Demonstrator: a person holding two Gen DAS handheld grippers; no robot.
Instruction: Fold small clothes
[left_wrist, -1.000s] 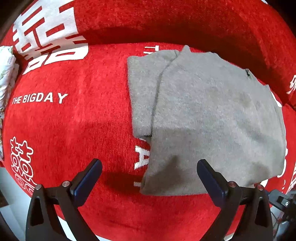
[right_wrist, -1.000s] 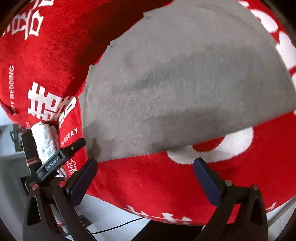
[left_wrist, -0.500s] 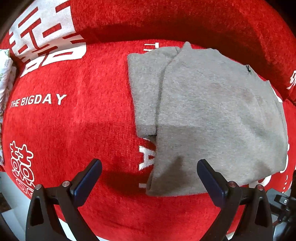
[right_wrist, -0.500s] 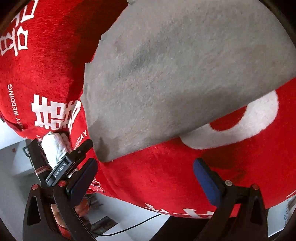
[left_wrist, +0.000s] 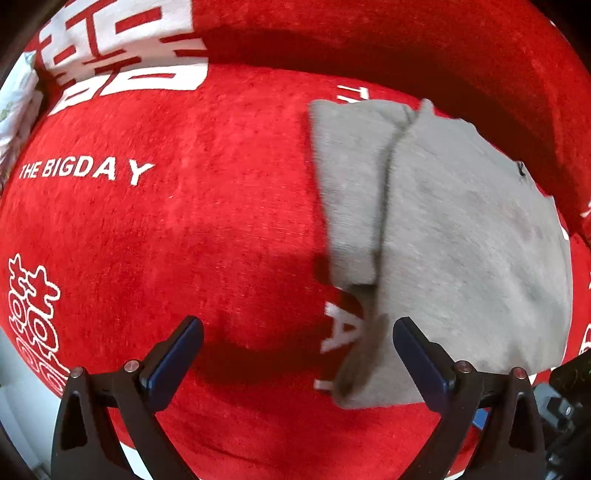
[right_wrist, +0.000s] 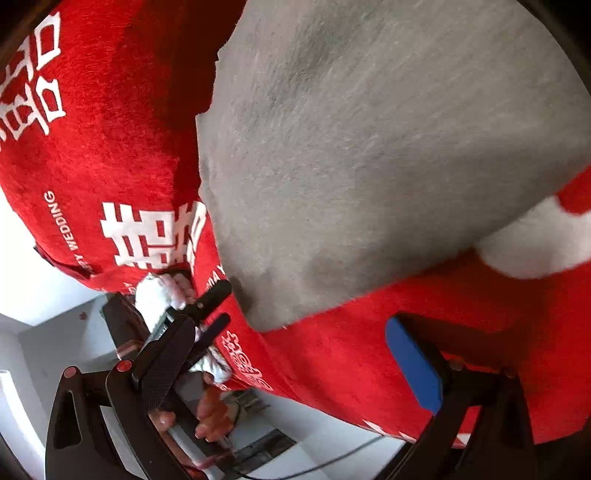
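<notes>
While both the left gripper (left_wrist: 295, 354) and right gripper (right_wrist: 295, 354) are held spread wide and empty, a folded grey fleece garment (left_wrist: 443, 229) is recorded lying flat on a red plush cover with white lettering (left_wrist: 184, 240).

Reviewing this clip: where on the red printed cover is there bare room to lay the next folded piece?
Free: the wide patch of the red plush cover left of the folded grey knit garment, below the white THE BIGDAY lettering, ahead of the open left gripper. Crowded: the right side, which the garment fills up to the cover's raised back.
</notes>
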